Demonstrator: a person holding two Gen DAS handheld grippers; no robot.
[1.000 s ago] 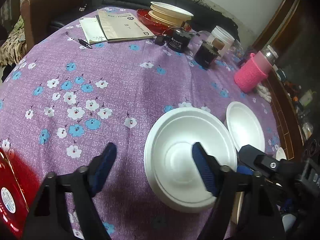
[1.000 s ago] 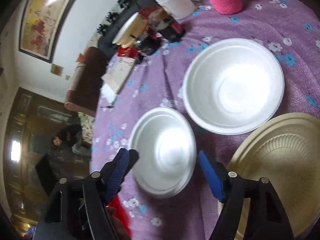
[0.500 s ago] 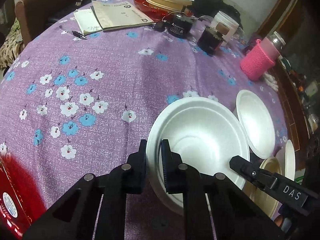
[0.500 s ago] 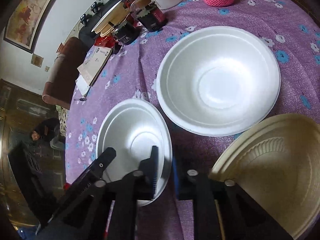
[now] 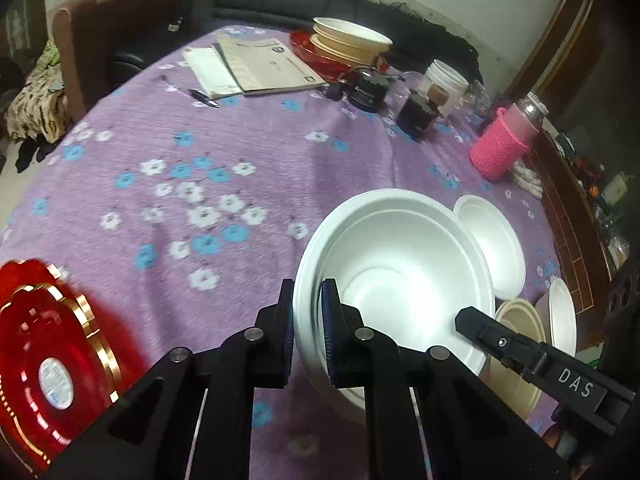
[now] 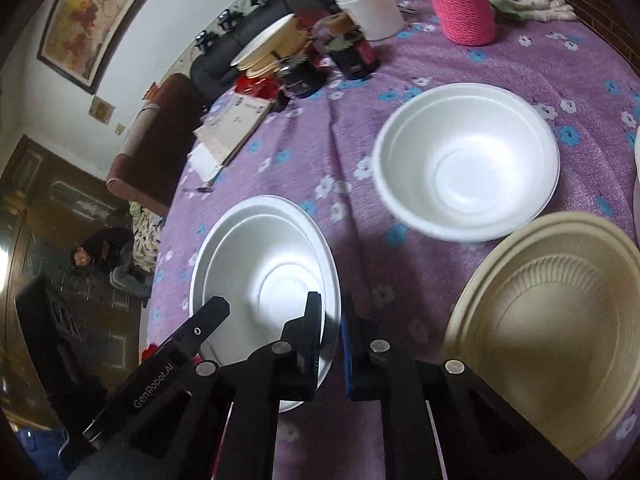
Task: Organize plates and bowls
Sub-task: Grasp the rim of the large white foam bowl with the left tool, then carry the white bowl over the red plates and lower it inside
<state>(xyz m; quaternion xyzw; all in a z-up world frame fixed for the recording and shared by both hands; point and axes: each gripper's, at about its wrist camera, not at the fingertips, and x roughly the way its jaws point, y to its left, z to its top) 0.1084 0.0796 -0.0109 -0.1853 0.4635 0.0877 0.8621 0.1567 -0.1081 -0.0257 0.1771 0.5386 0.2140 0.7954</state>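
Note:
A large white foam bowl [image 5: 400,280] is pinched at its near left rim by my left gripper [image 5: 307,340], which is shut on it and holds it tilted above the purple cloth. The same bowl shows in the right wrist view [image 6: 264,280], where my right gripper [image 6: 331,344] is shut on its opposite rim. A second white foam bowl [image 6: 466,160] sits on the cloth beyond; in the left wrist view it lies at the right [image 5: 494,246]. A beige plate [image 6: 560,320] lies at the right.
A red plate [image 5: 48,360] lies at the near left. At the far side are a stack of beige and white dishes [image 5: 348,42], booklets [image 5: 260,66], dark jars [image 5: 418,118], a white tub [image 5: 444,84] and a pink knitted bottle [image 5: 504,146].
Both grippers went from open to shut on opposite rims of the large white bowl. The bowl has risen and tilted off the cloth.

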